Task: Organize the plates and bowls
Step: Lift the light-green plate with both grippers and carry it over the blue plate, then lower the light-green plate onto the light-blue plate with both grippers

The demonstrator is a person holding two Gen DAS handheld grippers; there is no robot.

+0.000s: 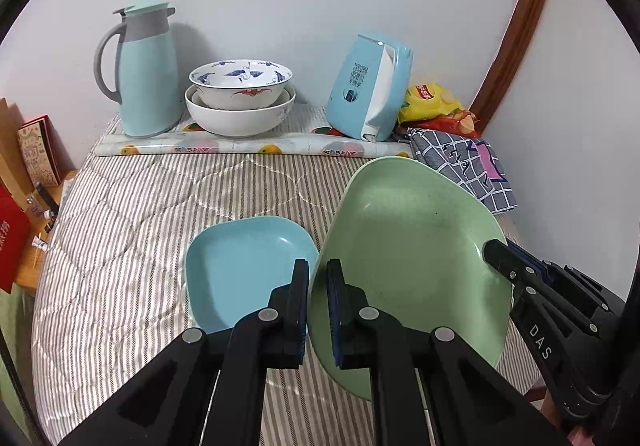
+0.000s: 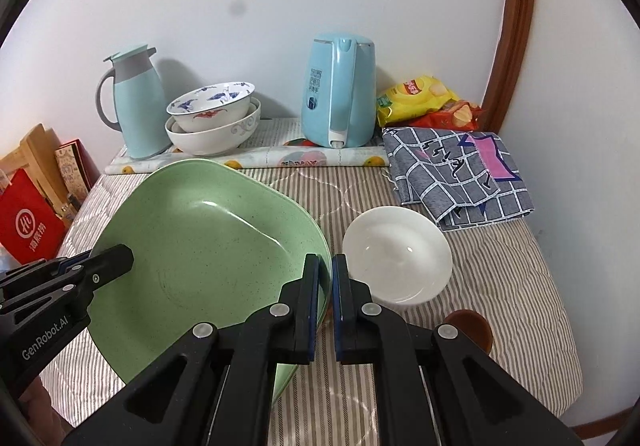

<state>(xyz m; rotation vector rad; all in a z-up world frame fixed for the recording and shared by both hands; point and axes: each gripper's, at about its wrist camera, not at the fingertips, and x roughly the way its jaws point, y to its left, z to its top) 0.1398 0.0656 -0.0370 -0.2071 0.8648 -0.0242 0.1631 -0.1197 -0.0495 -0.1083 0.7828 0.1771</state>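
I hold a large light-green plate (image 1: 408, 246) (image 2: 208, 246) off the striped table cover, one gripper on each side. My left gripper (image 1: 318, 270) (image 2: 120, 256) is shut on its left rim. My right gripper (image 2: 326, 266) (image 1: 494, 252) is shut on its right rim. A smaller blue plate (image 1: 244, 266) lies on the cover just left of the green one. To the right of the green plate sits a plain white bowl (image 2: 396, 250). Two nested bowls (image 1: 240, 94) (image 2: 212, 122), the upper one painted blue and red, stand at the back by the wall.
Along the wall stand a light-blue thermos jug (image 1: 146, 74), a blue kettle (image 1: 368, 86) and snack bags (image 1: 432, 102). A folded checked cloth (image 2: 460, 178) lies at back right. A rolled mat (image 1: 256, 146) lies before the bowls. A red bag (image 2: 28, 222) sits left of the table.
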